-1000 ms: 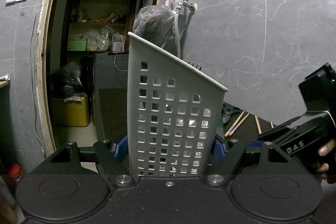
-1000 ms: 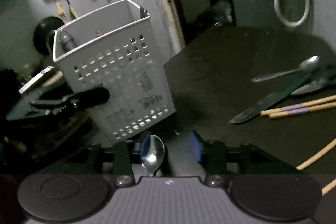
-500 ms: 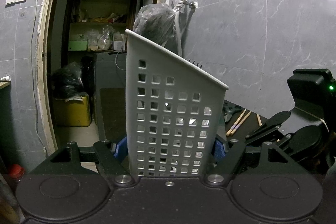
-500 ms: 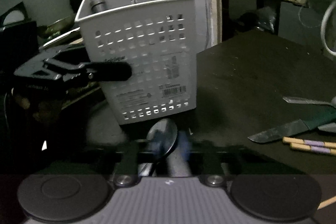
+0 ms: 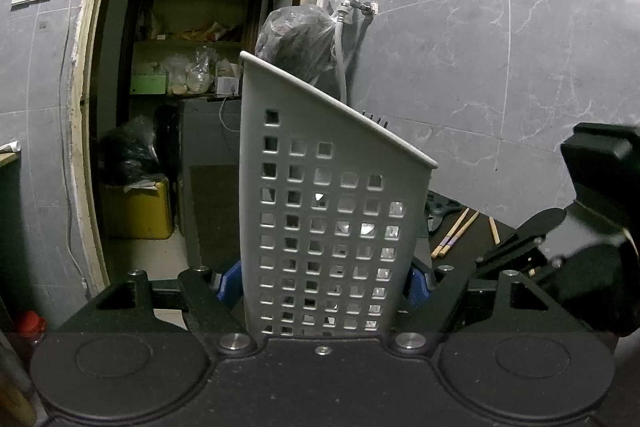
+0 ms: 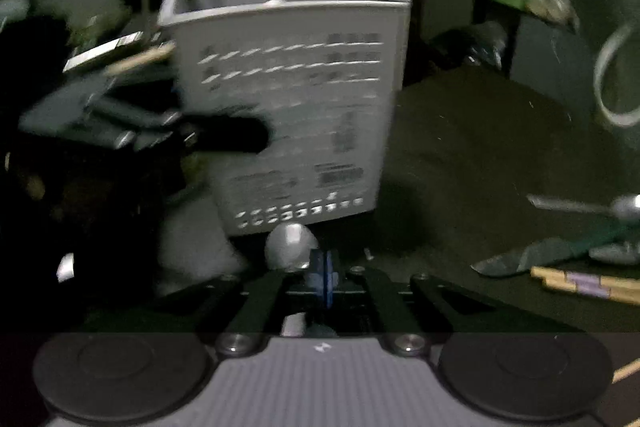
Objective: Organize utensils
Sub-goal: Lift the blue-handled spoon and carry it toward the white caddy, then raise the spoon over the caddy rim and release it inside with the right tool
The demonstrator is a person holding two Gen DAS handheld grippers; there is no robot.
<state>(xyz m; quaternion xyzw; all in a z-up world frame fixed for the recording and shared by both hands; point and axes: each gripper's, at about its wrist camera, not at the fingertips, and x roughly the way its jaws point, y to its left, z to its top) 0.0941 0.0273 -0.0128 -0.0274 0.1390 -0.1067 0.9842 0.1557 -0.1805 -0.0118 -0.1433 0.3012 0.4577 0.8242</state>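
Observation:
A white perforated utensil basket (image 5: 328, 207) stands upright between the blue pads of my left gripper (image 5: 324, 283), which is shut on its lower sides. In the right wrist view the basket (image 6: 296, 87) is straight ahead, with one of the left gripper's fingers (image 6: 232, 135) across its side. Several utensil handles poke above its rim. My right gripper (image 6: 324, 275) is closing, and its blue pads meet on the neck of a metal spoon (image 6: 290, 247). The spoon's bowl sticks out just before the basket's base. The right gripper (image 5: 516, 247) also shows at the right of the left wrist view.
On the dark table (image 6: 480, 147) to the right lie a knife (image 6: 540, 255), another spoon (image 6: 600, 205) and chopsticks (image 6: 580, 283). More chopsticks (image 5: 452, 235) show behind the basket. An open doorway with shelves (image 5: 192, 67) and a tap with a hose (image 5: 352, 7) are behind.
My right gripper's jaws have come together on the spoon and the gripper has rolled, so the basket now looks upright and nearer. The left gripper and basket have not moved.

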